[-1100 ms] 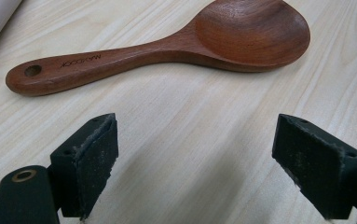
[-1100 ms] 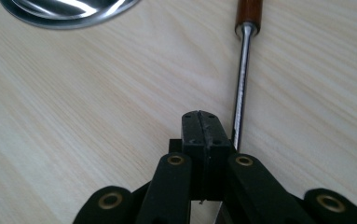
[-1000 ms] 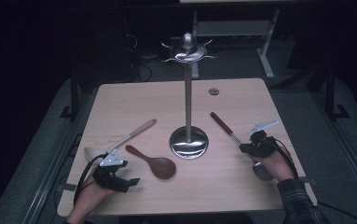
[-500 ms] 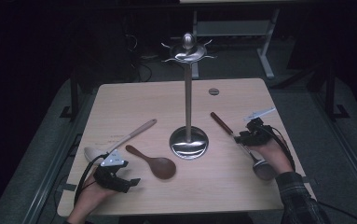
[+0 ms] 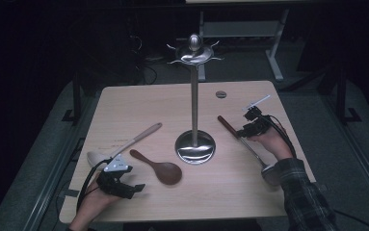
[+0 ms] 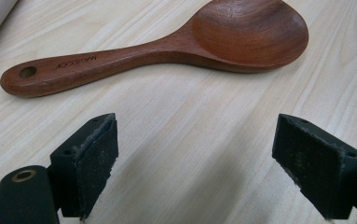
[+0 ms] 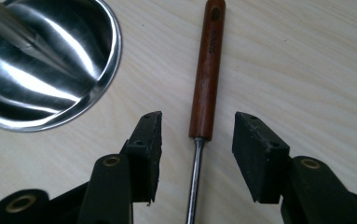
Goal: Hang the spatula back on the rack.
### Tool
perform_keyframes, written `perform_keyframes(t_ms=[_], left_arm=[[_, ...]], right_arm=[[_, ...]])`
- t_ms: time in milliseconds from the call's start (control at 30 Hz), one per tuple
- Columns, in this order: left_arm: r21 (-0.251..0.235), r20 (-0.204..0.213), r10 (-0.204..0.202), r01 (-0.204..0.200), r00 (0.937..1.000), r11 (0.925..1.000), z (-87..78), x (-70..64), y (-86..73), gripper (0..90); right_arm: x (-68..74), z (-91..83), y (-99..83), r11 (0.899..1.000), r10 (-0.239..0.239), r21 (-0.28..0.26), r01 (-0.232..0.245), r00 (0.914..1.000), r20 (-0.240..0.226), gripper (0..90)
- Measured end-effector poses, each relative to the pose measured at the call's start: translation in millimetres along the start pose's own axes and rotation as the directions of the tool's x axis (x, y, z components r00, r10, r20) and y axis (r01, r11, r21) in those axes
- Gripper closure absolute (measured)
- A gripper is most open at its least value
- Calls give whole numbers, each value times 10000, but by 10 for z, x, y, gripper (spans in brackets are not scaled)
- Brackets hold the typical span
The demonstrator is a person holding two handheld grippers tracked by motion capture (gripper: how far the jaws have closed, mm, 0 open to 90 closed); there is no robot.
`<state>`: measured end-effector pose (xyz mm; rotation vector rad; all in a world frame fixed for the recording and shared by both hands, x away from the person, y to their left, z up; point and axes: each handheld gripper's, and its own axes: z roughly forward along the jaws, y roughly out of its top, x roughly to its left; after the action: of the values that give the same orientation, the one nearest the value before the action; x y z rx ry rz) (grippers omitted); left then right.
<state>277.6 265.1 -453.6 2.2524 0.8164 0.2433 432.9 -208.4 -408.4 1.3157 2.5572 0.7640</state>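
Observation:
A steel utensil stand (image 5: pixel 194 144) with a hooked top rises from the table's middle; its round base (image 7: pixel 41 65) shows in the right gripper view. A ladle with a brown wooden handle (image 7: pixel 207 70) (image 5: pixel 228 126) lies right of it, its metal bowl (image 5: pixel 270 173) toward the front edge. My right gripper (image 7: pixel 197 140) (image 5: pixel 245 130) is open, low over the table, its jaws on either side of the handle's lower end. A dark wooden spoon (image 6: pixel 167 44) (image 5: pixel 159 167) lies front left. My left gripper (image 6: pixel 195 156) (image 5: pixel 124 185) stands open just short of it.
A pale ladle (image 5: pixel 124 144) lies at the left of the table (image 5: pixel 138 103), beside the dark spoon. A small round disc (image 5: pixel 220 94) sits near the far edge. Dark floor and frame legs surround the table.
My right gripper has moved up along the ladle's shaft toward the wooden handle and now straddles it. The left gripper has stayed put.

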Motion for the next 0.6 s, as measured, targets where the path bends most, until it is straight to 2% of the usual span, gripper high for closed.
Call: perform_keyframes(t_ms=[100,167,200,233,367,433,467,600], left_arm=[[-1,20,1,-1,10000,10000,3,1,2,138],[26,37,38,-39,10000,10000,4,3,5,139],[26,37,38,-39,10000,10000,4,3,5,139],[2,47,28,-28,10000,10000,3,2,3,139],[-17,50,39,-39,10000,10000,-3,-6,7,139],[-13,57,33,-33,10000,10000,1,-9,8,139],[-28,54,29,-29,10000,10000,5,-10,8,139],[-17,60,30,-30,10000,10000,5,-10,8,139]], right_arm=[[-27,79,94,9995,-64,316,64,10000,-9,507],[-42,159,171,9985,67,551,-68,10000,28,509],[-42,159,171,9985,67,551,-68,10000,28,509],[-56,211,207,9966,-33,828,20,9999,151,509],[-87,291,256,9922,80,1241,-116,9995,292,516],[-95,310,262,9921,171,1237,-209,9993,319,522],[-122,373,265,9904,317,1342,-333,9994,140,532],[-138,450,253,9846,446,1693,-438,9990,-13,548]])
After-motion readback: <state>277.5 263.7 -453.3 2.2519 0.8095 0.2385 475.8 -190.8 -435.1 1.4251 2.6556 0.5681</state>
